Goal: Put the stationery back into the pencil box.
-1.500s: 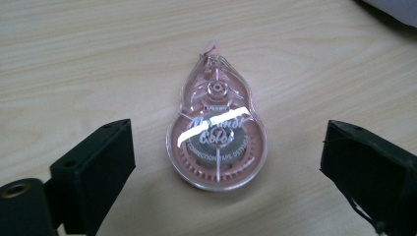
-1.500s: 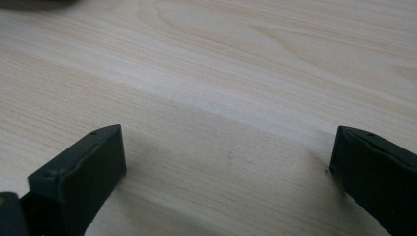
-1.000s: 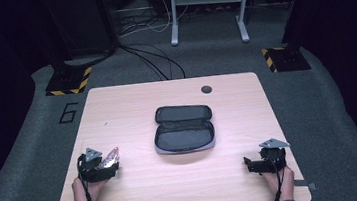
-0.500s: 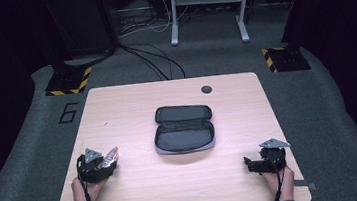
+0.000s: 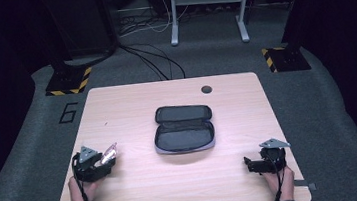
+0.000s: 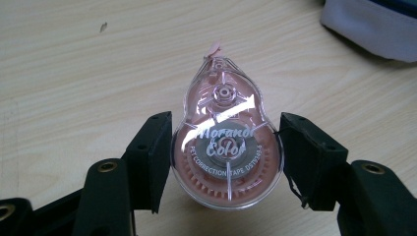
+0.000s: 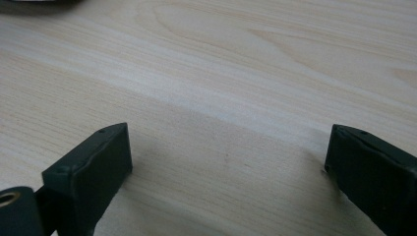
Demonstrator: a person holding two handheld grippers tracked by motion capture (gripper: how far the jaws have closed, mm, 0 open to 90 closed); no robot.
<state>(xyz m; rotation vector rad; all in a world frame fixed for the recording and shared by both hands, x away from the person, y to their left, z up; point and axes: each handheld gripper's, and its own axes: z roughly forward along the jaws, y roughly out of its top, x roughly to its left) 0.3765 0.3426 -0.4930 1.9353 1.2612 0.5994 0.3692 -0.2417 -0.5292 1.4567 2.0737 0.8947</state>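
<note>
From the high view, an open zip case (image 5: pixel 184 128) lies at the middle of the wooden table (image 5: pixel 141 200), lid folded back, probably so that things can go in or come out of it. The left gripper (image 5: pixel 103 160) sits near the table's left front edge and the right gripper (image 5: pixel 250 164) near the right front, both well apart from the case, each hand resting low at the person's side of the table. In the left gripper view, the jaws are clamped on a pink correction tape dispenser (image 6: pixel 226 142), pressing its broad round body from both sides with the narrow tip pointing away, a hold that leaves the tip free. In the right gripper view, the jaws stand wide apart over bare wood, grasping nothing, seemingly at rest.
</note>
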